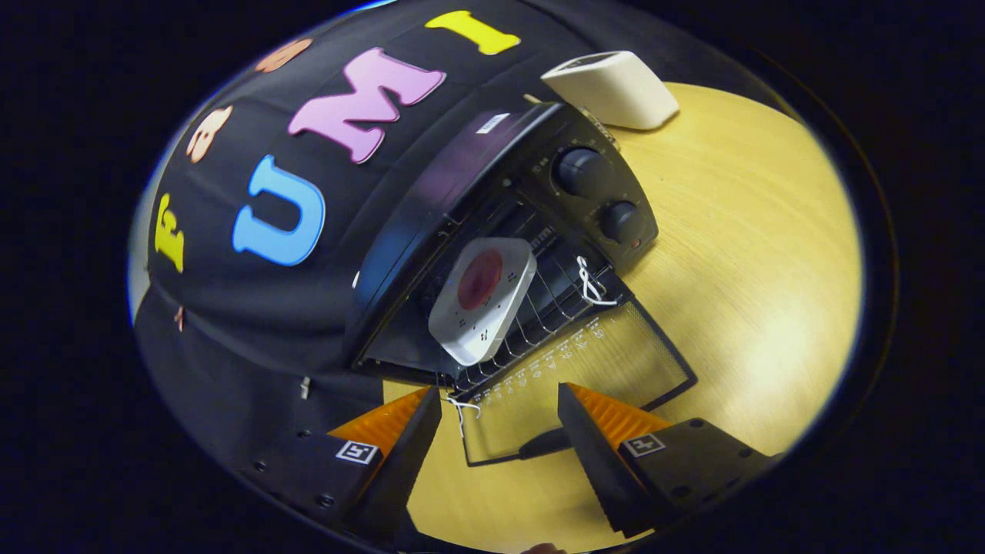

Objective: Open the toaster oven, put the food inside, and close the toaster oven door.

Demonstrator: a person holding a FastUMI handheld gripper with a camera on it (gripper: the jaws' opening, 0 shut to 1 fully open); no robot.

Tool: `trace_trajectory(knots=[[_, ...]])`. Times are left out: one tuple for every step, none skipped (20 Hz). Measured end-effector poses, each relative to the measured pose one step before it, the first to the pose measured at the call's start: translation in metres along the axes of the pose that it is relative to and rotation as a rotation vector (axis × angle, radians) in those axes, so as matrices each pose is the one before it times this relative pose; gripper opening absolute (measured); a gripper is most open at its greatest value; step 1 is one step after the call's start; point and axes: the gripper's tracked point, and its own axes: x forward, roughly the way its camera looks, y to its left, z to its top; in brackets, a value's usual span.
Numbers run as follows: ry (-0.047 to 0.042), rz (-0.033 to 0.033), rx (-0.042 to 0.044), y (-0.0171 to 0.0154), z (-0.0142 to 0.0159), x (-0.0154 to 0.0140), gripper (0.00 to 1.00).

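The gripper (500, 415) hangs with its 2 fingers spread apart and holding nothing, the lowered oven door (585, 377) lying between them. At 12 o'clock from the fingers the oven (477, 200) gapes — a white tray (485, 296) of food sits on its rack (550, 304). A white box (616, 88) rests on the table (754, 254) at 1 o'clock, beyond the oven.

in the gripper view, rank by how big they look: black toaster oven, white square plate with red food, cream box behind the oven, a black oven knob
1. black toaster oven
2. white square plate with red food and cream box: look alike, and the box lies farther off, so unranked
3. black oven knob

The open gripper holds nothing.
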Motion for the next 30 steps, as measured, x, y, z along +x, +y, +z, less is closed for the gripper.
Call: trace_trajectory(knots=[[-0.00041, 0.00689, -0.04845, -0.00202, -0.00214, -0.00487, 0.98], [0.00161, 0.00362, -0.04019, -0.00127, -0.0029, -0.00485, 0.99], [0.00461, -0.0023, -0.03799, -0.00115, -0.00445, -0.00554, 0.99], [0.00564, -0.0056, -0.04003, -0.00238, -0.00366, -0.00343, 0.99], [0.00681, -0.00797, -0.04449, -0.00103, -0.00573, -0.00338, 0.99], [0.01352, -0.01226, -0.06259, -0.00608, -0.01145, -0.00206, 0.99], [0.01898, -0.01295, -0.05905, -0.0017, -0.00918, -0.00217, 0.99], [0.02061, -0.01564, -0.06333, -0.00208, -0.00911, -0.00195, 0.99], [0.01431, -0.01206, -0.07775, 0.0003, -0.00955, -0.00184, 0.99], [0.00926, -0.01735, -0.06785, -0.00183, -0.00762, 0.00061, 0.99], [0.00898, -0.02939, -0.05933, -0.00388, -0.00761, 0.00011, 0.99], [0.00831, -0.03293, -0.04036, -0.00505, -0.00753, 0.0005, 0.99], [0.0117, -0.02197, -0.01913, -0.00038, -0.00696, 0.00267, 0.99], [0.02279, -0.01893, -0.00563, 0.00028, -0.008, 0.00447, 0.99], [0.02297, -0.01974, -0.00151, -0.00039, -0.00755, 0.00426, 0.99], [0.028, -0.03414, -0.00411, -0.00272, -0.00853, 0.00528, 0.99], [0.02719, -0.04125, -0.00212, -0.0045, -0.00802, 0.00537, 0.99], [0.01886, -0.02691, 0.00834, -0.00089, -0.00482, 0.00515, 0.99], [0.01216, -0.01267, 0.01315, 0.00624, -0.00315, 0.00514, 0.99], [0.01295, -0.00715, 0.00859, 0.0046, 0.00083, 0.00995, 0.99], [0.0114, -0.00904, 0.00102, 0.00277, -0.002, 0.00544, 0.99], [0.00846, -0.01241, -0.00257, 0.00208, -0.00137, 0.006, 0.99], [0.00313, -0.01708, 0.00374, 0.00018, -0.00062, 0.00525, 0.99], [-0.00014, -0.00614, 0.014, 0.00254, 0.00157, 0.00452, 0.99], [-0.01504, -0.00889, 0.01261, 0.00028, 0.00511, 0.00315, 0.99], [-0.00607, 0.00524, 0.01737, 0.00407, 0.00412, 0.00238, 1.0], [-0.00095, -0.00718, 0.01074, 0.00181, 0.0035, 0.00162, 1.0], [-0.00382, -0.00555, 0.00688, -0.00005, 0.00457, 0.00256, 1.0], [0.00775, -0.01115, -0.0052, 0.00077, 0.00045, 0.0038, 1.0], [0.00207, -0.00358, -0.01815, 0.00138, 0.0009, -0.0019, 0.99]])
